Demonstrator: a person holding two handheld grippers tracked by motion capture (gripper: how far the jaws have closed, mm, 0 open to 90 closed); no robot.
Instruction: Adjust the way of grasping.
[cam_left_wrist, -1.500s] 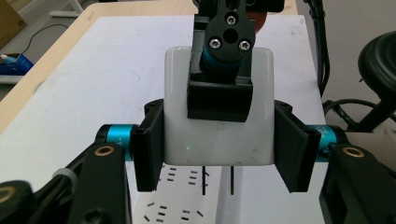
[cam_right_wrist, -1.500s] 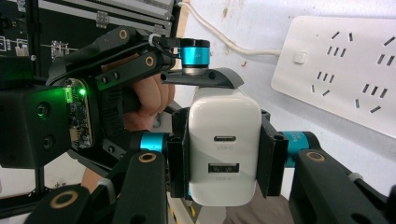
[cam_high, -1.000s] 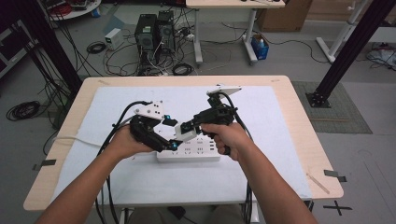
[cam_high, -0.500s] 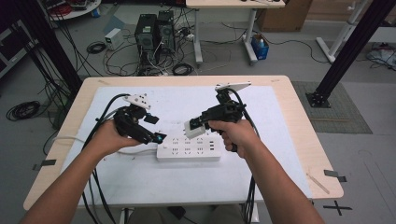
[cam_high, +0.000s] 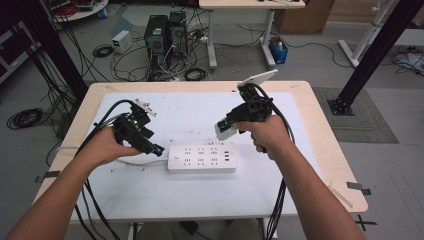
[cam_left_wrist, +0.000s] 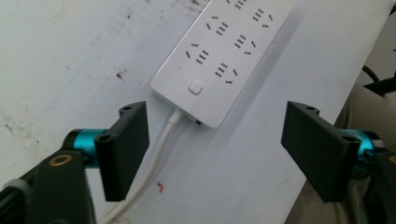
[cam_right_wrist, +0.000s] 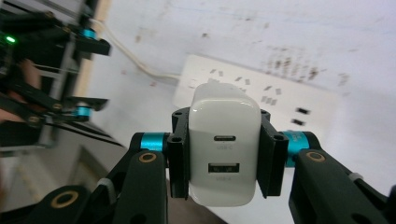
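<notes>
A white power strip lies flat on the white table mat, its cord trailing off its left end. My right gripper hangs above the strip's right half, shut on a white USB charger whose two ports face the camera. My left gripper sits just left of the strip's cord end; its jaws have just been opening and stand wide apart with nothing between them. In the left gripper view the strip and its switch button lie ahead of the pads.
The wooden table carries a white mat. Black cables trail from both grippers over the near edge. Computer towers, loose cables and a black frame leg stand on the floor beyond.
My left gripper let go of the strip, drew back to the left and opened wider. My right gripper rose off the strip with the charger in it.
</notes>
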